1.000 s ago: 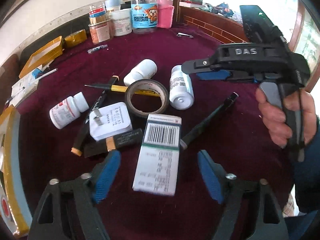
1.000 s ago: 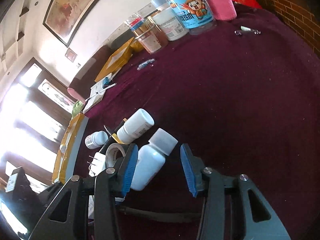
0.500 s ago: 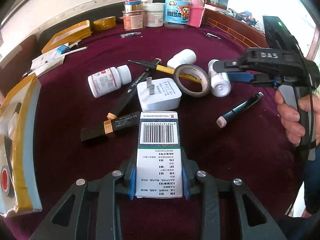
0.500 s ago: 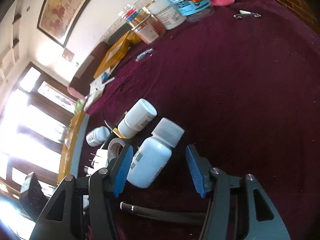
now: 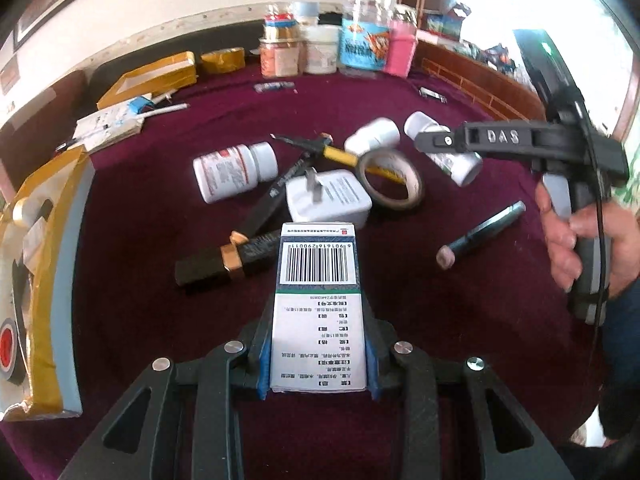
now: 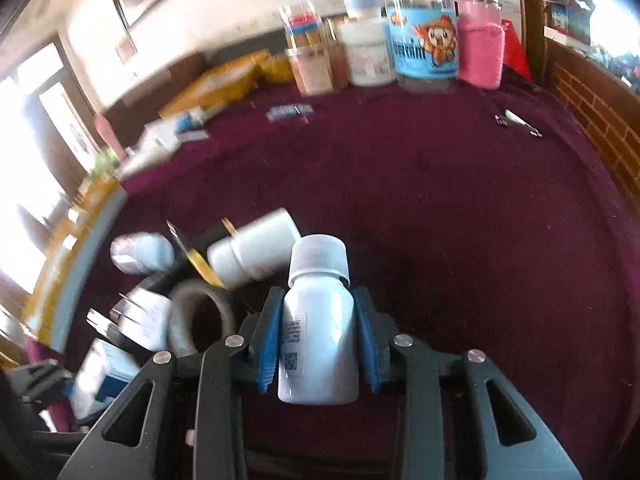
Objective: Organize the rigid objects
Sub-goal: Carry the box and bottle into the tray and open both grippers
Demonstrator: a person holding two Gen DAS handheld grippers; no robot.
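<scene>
Both claws are loaded: the left claw point(image 5: 316, 360) is clamped on the white barcoded box point(image 5: 318, 304), and the right claw point(image 6: 318, 340), jaws just closing, pinches a white bottle point(image 6: 318, 336). Nothing looks sorted yet; bottles, charger point(image 5: 328, 200) and tape roll point(image 5: 390, 180) lie jumbled mid-counter point(image 5: 400, 280).
</scene>
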